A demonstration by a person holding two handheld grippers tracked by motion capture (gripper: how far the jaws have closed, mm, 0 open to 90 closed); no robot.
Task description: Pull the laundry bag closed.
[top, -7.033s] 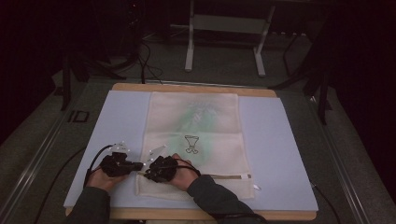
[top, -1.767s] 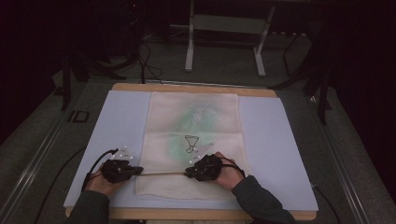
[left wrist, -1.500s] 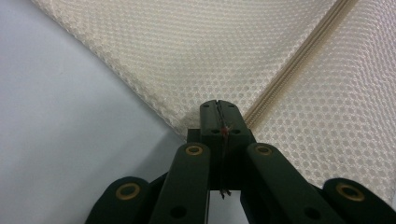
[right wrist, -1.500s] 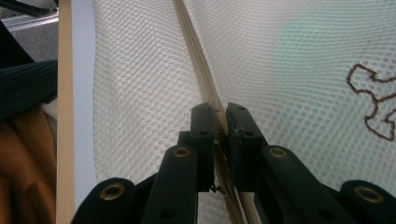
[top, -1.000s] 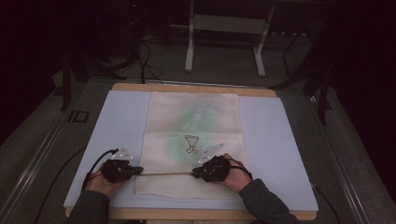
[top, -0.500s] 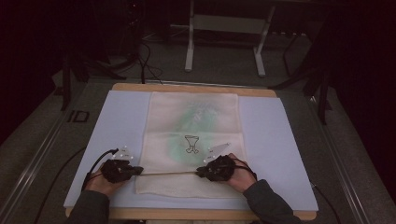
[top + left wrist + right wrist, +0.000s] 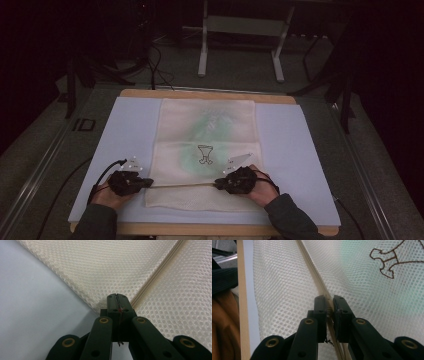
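We clamp our left gripper (image 7: 116, 297) and right gripper (image 7: 329, 299) tight on the cream mesh laundry bag's (image 7: 207, 125) beige zipper (image 7: 312, 265).

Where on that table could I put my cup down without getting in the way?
The pale blue mat lies bare right of the mesh laundry bag, out to the table's right edge, and left of it too. The near edge is crowded: the left tool and right tool grip the bag's zipper there.

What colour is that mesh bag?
Cream, with a green patch inside; the mesh bag shows best in the high view.
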